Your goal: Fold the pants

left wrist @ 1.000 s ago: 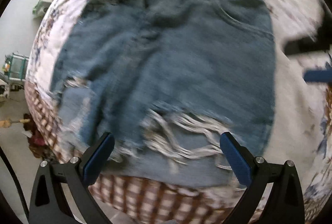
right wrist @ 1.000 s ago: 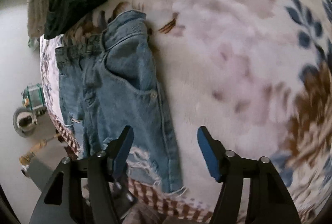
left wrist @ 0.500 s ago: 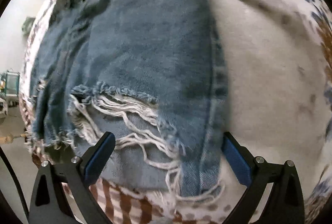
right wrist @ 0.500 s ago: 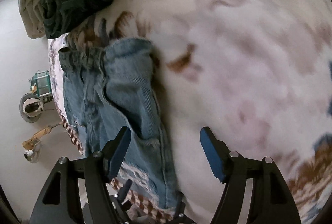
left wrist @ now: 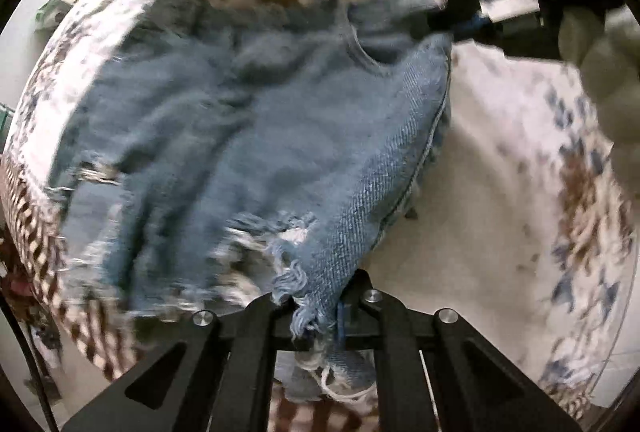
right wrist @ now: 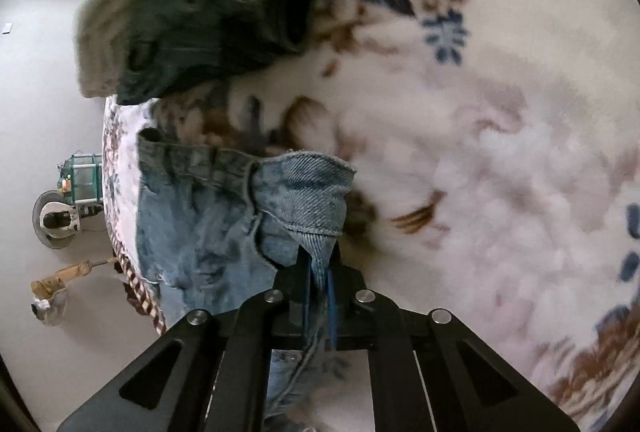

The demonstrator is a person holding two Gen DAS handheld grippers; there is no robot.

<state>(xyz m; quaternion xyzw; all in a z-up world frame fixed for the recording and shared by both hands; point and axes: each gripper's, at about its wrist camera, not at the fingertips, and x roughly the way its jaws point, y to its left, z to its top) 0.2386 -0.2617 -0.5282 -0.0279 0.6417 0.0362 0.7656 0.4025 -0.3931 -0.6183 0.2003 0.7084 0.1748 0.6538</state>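
A floral blanket (left wrist: pixel 500 232) is covered on its left part by the denim shorts (left wrist: pixel 240 152), with a dark clothes pile (right wrist: pixel 208 16) beyond the waistband. The frayed hem corner is clamped in the closed left gripper (left wrist: pixel 320 316). The waistband corner, drawn up into a peak, is pinched in the closed right gripper (right wrist: pixel 318 296), which is gripped by a gloved hand (left wrist: pixel 600 56).

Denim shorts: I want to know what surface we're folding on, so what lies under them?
The denim shorts lie on a floral blanket, with a brown checked cloth showing at the edge. Whatever is directly beneath the denim is covered.
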